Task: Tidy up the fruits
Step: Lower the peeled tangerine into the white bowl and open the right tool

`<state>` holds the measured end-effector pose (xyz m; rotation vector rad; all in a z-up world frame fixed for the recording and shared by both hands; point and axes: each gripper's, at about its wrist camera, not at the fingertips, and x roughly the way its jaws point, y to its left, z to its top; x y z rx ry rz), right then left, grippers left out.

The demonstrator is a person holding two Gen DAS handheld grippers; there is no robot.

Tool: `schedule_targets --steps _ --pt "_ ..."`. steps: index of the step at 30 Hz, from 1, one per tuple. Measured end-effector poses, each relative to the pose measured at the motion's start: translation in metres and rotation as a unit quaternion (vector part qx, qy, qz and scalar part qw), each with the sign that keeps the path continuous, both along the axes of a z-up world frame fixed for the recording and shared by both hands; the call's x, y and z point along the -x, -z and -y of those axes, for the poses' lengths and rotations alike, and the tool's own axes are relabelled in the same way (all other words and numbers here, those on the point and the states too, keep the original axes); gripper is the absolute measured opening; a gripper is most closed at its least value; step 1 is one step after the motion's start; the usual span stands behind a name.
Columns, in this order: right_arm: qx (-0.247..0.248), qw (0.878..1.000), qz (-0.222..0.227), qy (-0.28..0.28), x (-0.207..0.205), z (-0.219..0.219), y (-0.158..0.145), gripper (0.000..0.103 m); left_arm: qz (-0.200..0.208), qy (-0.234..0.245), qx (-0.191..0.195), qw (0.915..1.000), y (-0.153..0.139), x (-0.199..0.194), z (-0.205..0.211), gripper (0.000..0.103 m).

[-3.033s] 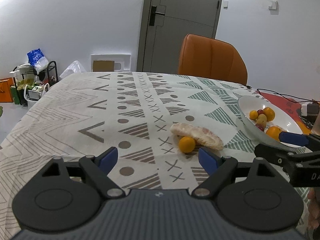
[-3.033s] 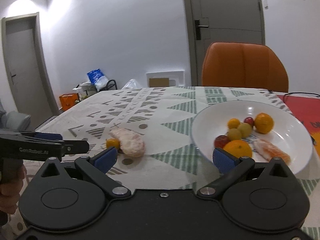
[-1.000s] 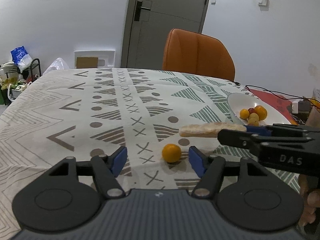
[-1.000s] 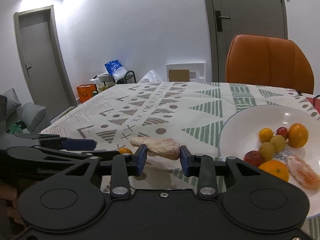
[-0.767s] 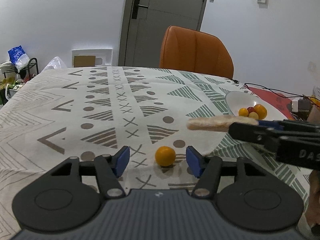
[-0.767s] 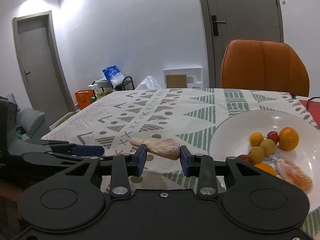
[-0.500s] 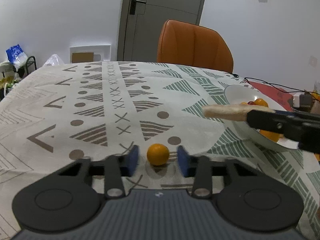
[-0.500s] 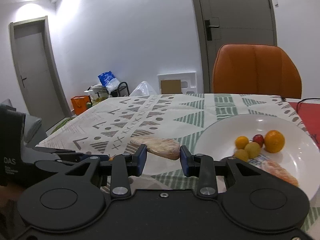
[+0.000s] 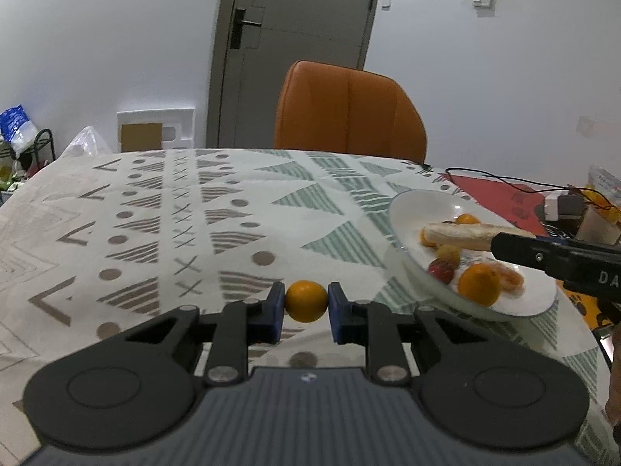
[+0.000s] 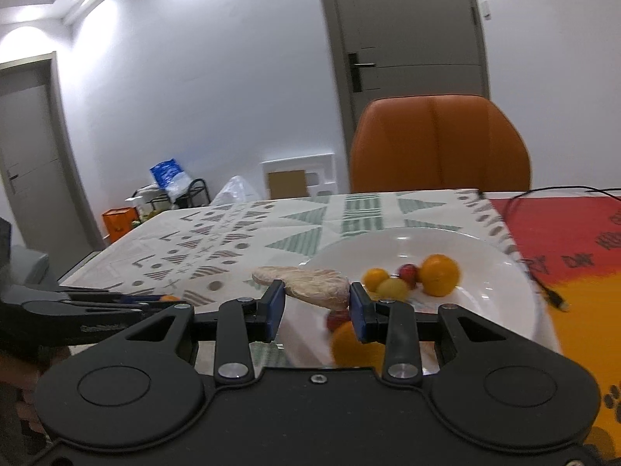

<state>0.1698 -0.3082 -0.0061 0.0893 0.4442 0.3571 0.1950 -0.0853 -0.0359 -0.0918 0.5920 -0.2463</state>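
My left gripper (image 9: 306, 312) is shut on a small orange fruit (image 9: 306, 300) low over the patterned tablecloth (image 9: 163, 209). My right gripper (image 10: 316, 306) is shut on a pale peeled citrus segment (image 10: 310, 284) and holds it above the near edge of the white bowl (image 10: 504, 268). In the left wrist view the segment (image 9: 462, 232) hangs over the bowl (image 9: 411, 209). The bowl holds several small fruits: oranges (image 10: 438, 275), a yellow fruit (image 10: 392, 288) and red ones (image 10: 407, 270).
An orange chair (image 9: 349, 112) stands at the table's far side. A red cloth (image 10: 562, 233) with a black cable (image 10: 543, 287) lies to the right of the bowl. A rack with bags (image 10: 170, 186) stands on the floor at far left.
My left gripper has closed on the small orange fruit. My right gripper has carried the citrus segment to the right, over the bowl.
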Motion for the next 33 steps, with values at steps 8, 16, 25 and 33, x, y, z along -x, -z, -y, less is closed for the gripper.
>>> schedule_targets --steps 8,16,25,33 --pt "-0.002 1.000 -0.001 0.027 0.000 0.022 0.005 0.034 0.008 0.015 -0.002 0.9999 -0.006 0.001 0.016 0.022" --pt "-0.007 0.999 -0.002 0.047 0.000 0.038 0.009 0.034 0.017 0.029 -0.004 0.9994 -0.012 0.000 0.031 0.022" --pt "-0.007 0.997 -0.005 0.071 -0.005 0.053 0.015 0.034 0.020 0.041 -0.009 0.9989 -0.016 0.001 0.043 0.022" --pt "-0.012 0.996 -0.005 0.094 -0.011 0.069 0.021 0.034 0.023 0.051 -0.015 0.9983 -0.018 0.003 0.054 0.022"
